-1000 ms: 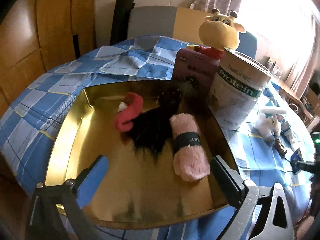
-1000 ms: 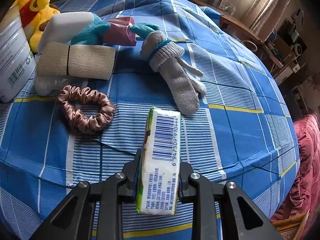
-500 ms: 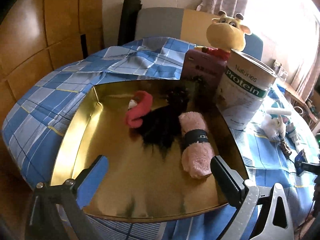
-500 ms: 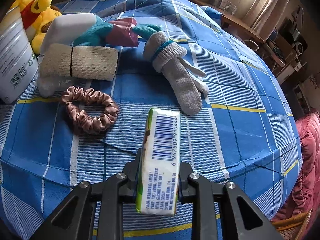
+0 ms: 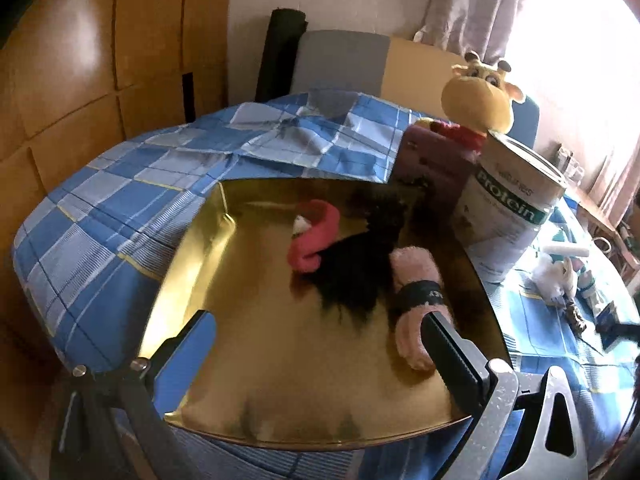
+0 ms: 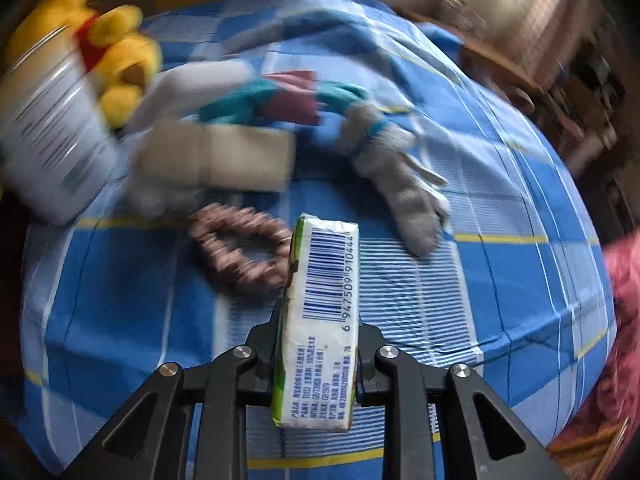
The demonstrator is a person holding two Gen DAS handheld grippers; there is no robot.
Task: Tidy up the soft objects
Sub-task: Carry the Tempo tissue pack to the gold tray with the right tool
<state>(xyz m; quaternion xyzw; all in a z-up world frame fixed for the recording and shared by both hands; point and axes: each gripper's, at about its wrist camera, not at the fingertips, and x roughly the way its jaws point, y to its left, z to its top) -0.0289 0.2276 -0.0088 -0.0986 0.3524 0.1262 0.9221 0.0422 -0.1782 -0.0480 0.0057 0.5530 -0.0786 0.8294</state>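
tissue pack (image 6: 320, 320) lifted, right hand-held gripper (image 6: 318, 356) clamped; left (image 5: 320, 344) apart ("protein" tin (image 5: 512, 216), rest perhaps blurred).

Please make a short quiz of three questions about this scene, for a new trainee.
1. True or false: the right gripper is shut on a tissue pack.
2. Which lies in the gold tray? A) pink rolled towel B) grey glove C) scrunchie
3. Fill in: the left gripper is ____ and holds nothing.

Key: 1 true; 2 A; 3 open.
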